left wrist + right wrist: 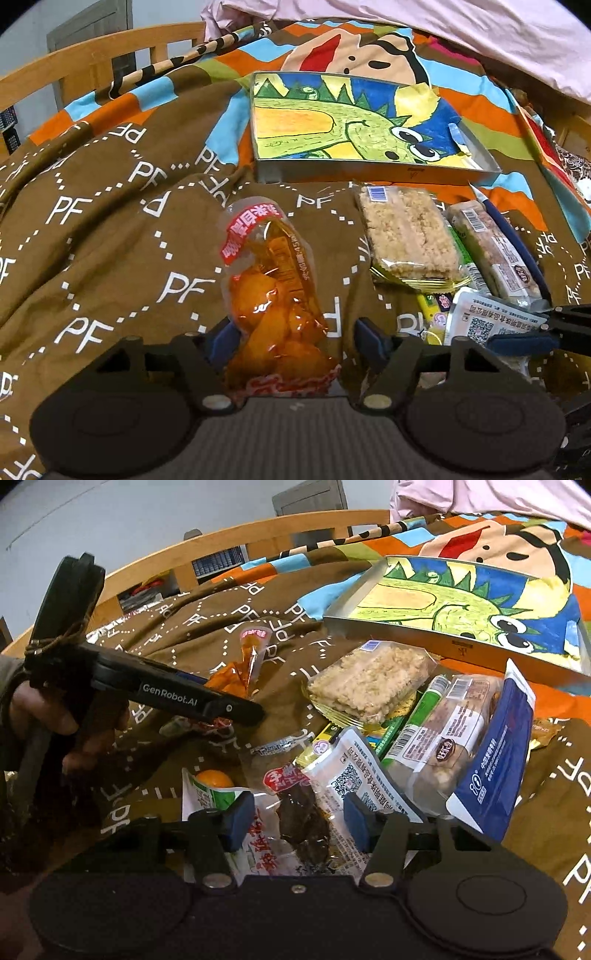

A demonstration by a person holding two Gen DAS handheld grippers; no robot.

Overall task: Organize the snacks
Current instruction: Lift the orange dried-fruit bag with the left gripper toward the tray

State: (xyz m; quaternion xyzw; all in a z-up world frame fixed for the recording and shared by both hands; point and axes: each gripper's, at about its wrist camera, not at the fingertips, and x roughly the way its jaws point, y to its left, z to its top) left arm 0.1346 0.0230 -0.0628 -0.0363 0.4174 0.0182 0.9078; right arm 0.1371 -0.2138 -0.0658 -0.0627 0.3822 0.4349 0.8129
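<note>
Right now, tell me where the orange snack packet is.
In the left wrist view, the orange snack packet lies on the brown blanket between the open left gripper fingers, left of the rice cracker pack and in front of the dinosaur box.

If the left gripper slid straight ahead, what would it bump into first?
The left gripper already has the orange snack bag between its open fingers, so it would push that first. Farther along the same line sits the dinosaur tray, though depth is hard to judge.
</note>
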